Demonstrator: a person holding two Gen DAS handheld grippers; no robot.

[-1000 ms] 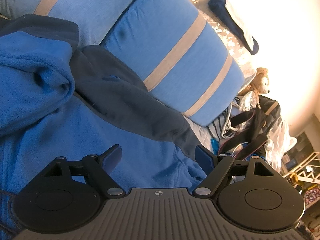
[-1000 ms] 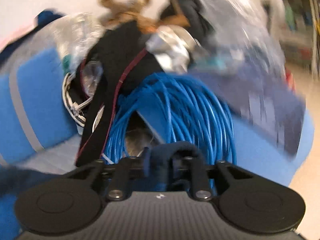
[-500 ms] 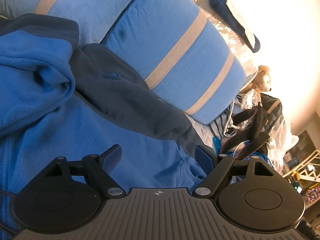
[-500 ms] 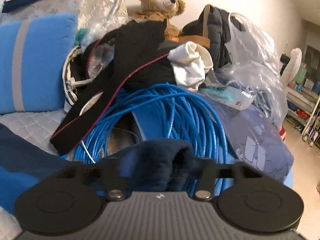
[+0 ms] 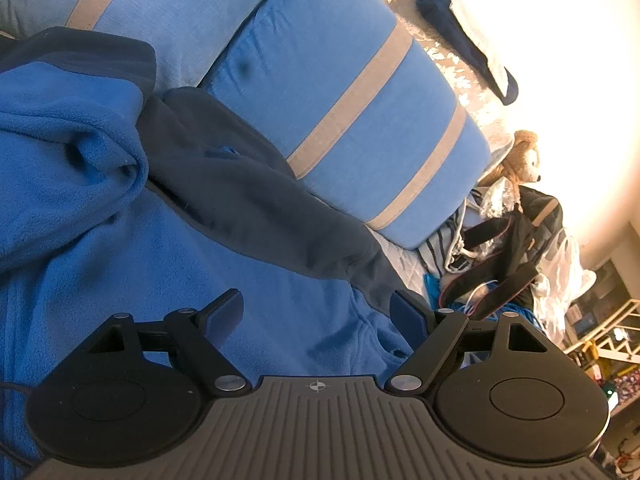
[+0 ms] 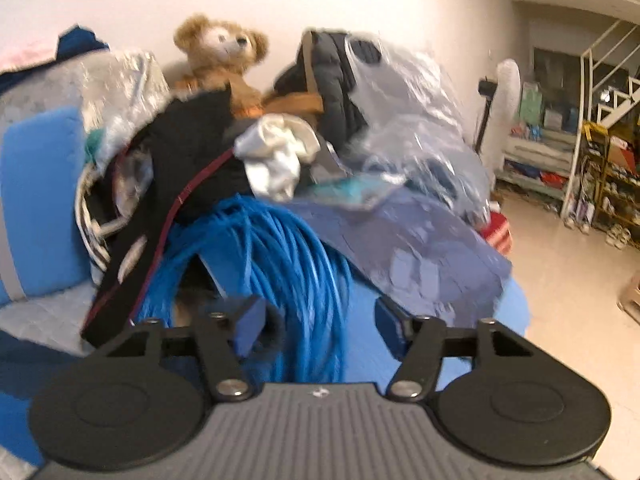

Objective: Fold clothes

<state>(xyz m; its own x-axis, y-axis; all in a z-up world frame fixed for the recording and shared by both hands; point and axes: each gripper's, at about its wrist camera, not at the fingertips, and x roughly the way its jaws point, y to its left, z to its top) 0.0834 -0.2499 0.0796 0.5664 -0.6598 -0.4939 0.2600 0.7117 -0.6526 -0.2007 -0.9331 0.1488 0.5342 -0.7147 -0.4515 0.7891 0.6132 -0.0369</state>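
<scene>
Blue fleece, one garment: a fleece jacket [image 5: 120,240] in bright blue with navy panels, spread rumpled across the bed, its navy section lying along the foot of the pillows and one bunched fold heaped at the left of the left wrist view. Left gripper [image 5: 318,312]: jaws spread wide, nothing between them, poised just above the bright blue cloth near the jacket's hem edge; whether the fingertips touch the fleece cannot be told. Right gripper [image 6: 318,320]: jaws likewise wide apart, nothing held; a dark fuzzy shape sits beside its left finger, too blurred to name. Striped pillow [image 5: 352,108], blue with two tan bands, leaning behind the jacket; a second, paler pillow [image 5: 160,4] of the same pattern beside it. Quilted sheet [image 6: 40,316], pale grey, showing between pillow and clutter. Cable coil [image 6: 272,260], bright blue, many loops, directly ahead of the right gripper. Black strap [image 6: 152,236] with a red line along its edge, draped over the coil. Teddy bear [image 6: 224,56], tan, seated upright against the wall atop the heap. White cloth [image 6: 276,160], crumpled, near the bear. Clear plastic bag [image 6: 416,128], over a dark padded coat [image 6: 332,80]. Shelving [image 6: 600,168] at the far right of the room, on a pale floor.
</scene>
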